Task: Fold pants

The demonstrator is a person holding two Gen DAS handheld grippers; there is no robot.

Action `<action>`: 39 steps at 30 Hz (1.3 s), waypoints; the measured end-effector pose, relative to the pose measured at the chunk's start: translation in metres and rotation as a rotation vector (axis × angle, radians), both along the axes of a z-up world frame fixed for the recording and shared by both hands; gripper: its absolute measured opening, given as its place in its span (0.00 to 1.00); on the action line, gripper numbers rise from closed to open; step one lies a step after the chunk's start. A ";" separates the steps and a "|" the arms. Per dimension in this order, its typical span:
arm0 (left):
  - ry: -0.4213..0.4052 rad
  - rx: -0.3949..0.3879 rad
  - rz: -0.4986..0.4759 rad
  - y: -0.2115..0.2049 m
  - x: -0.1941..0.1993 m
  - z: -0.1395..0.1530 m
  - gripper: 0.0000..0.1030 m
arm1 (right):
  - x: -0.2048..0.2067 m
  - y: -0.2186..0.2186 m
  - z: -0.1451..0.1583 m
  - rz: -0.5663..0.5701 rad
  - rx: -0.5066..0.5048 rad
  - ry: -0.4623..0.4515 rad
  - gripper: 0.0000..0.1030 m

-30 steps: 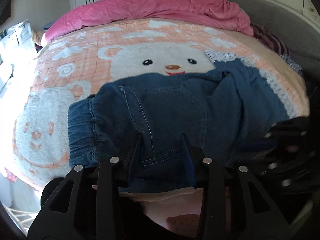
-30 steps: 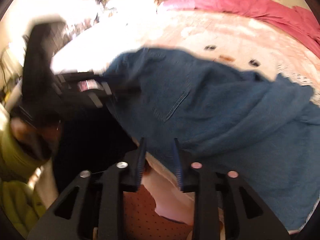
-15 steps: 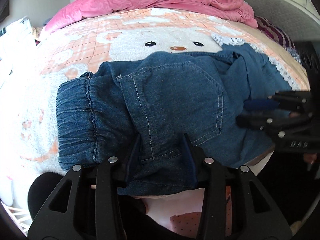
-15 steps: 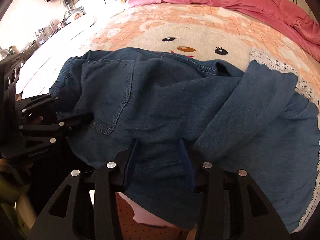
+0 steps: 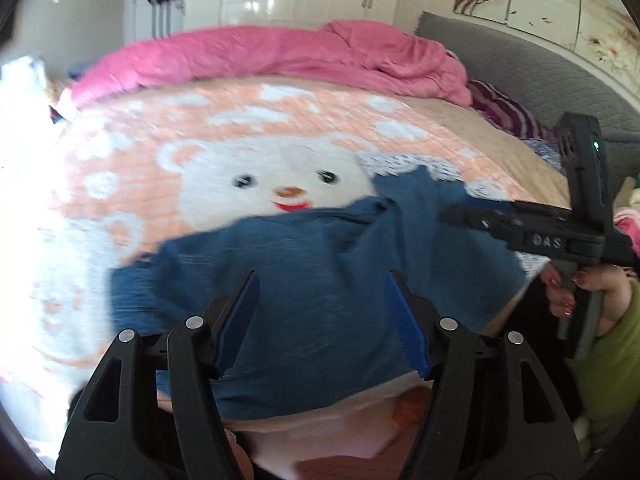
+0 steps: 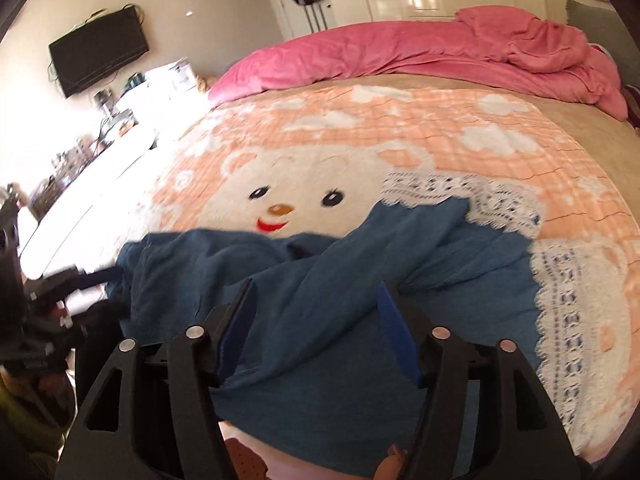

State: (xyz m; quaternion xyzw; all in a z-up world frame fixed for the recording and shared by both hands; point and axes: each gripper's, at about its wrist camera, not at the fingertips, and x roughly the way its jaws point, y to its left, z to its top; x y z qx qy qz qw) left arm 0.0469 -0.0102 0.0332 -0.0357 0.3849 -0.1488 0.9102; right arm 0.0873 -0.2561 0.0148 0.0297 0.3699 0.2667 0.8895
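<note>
Blue denim pants (image 5: 320,280) lie crumpled on the peach bear-print blanket (image 5: 240,128) near the bed's front edge. In the right wrist view the pants (image 6: 340,288) show one leg folded diagonally across the rest. My left gripper (image 5: 322,280) hovers over the near part of the denim, its jaws opening, blue pads clear of the cloth. My right gripper (image 6: 314,288) is also opening above the pants, nothing pinched between its pads. In the left wrist view the right gripper (image 5: 472,216) comes in from the right, held by a hand (image 5: 584,292).
A pink duvet (image 5: 280,56) is bunched along the far side of the bed. A white lace cloth (image 6: 560,280) lies under the pants on the right. A grey headboard (image 5: 520,72) stands at the right, a wall-mounted television (image 6: 98,54) and white wardrobes beyond.
Both grippers have let go of the denim and opened wide. They have lifted and pulled back, so more of the bed and room shows. The pants now lie loose on the blanket.
</note>
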 end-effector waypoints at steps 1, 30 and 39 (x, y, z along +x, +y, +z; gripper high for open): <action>0.031 -0.035 -0.020 -0.007 0.006 -0.003 0.55 | 0.006 -0.003 0.003 -0.004 -0.004 -0.005 0.67; 0.100 -0.161 -0.236 -0.092 0.058 -0.071 0.11 | 0.209 0.077 -0.059 -0.119 -0.403 0.140 0.70; 0.084 -0.156 -0.227 -0.091 0.061 -0.074 0.11 | 0.190 0.042 -0.034 -0.139 -0.268 0.060 0.10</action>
